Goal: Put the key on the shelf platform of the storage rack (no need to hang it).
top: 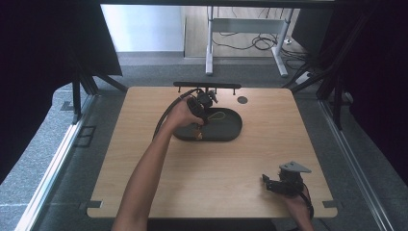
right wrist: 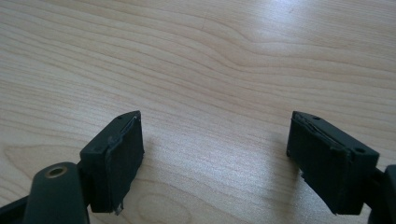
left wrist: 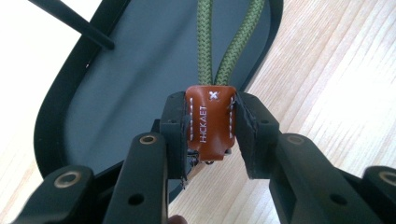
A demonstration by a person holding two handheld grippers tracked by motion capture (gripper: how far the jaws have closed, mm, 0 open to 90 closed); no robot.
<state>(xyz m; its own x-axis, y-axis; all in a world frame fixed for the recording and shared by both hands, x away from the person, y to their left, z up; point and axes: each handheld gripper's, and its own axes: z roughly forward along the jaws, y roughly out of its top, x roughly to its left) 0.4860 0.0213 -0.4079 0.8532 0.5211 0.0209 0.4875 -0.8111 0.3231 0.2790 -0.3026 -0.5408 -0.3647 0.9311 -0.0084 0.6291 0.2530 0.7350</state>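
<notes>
A brown leather tab (left wrist: pixel 210 122) with white stitching joins an olive-green cord loop (left wrist: pixel 231 42). My left gripper (left wrist: pixel 211 135) is shut on that tab, and the cord runs away from the jaws over a dark oval tray (left wrist: pixel 140 60). From above, the left gripper (top: pixel 198 126) hangs over the tray's left part (top: pixel 226 136), with the green cord (top: pixel 217 116) lying inside. My right gripper (top: pixel 265 183) rests near the table's front right corner. Its jaws (right wrist: pixel 215 158) stand wide open over bare wood with nothing between them.
A black bar (top: pixel 207 85) lies along the far table edge, and a small dark round disc (top: pixel 242 100) sits just right of it. A thin black rod (left wrist: pixel 74 23) crosses the tray's rim in the left gripper view. The wooden tabletop (top: pixel 269 139) stretches between the tray and the right hand.
</notes>
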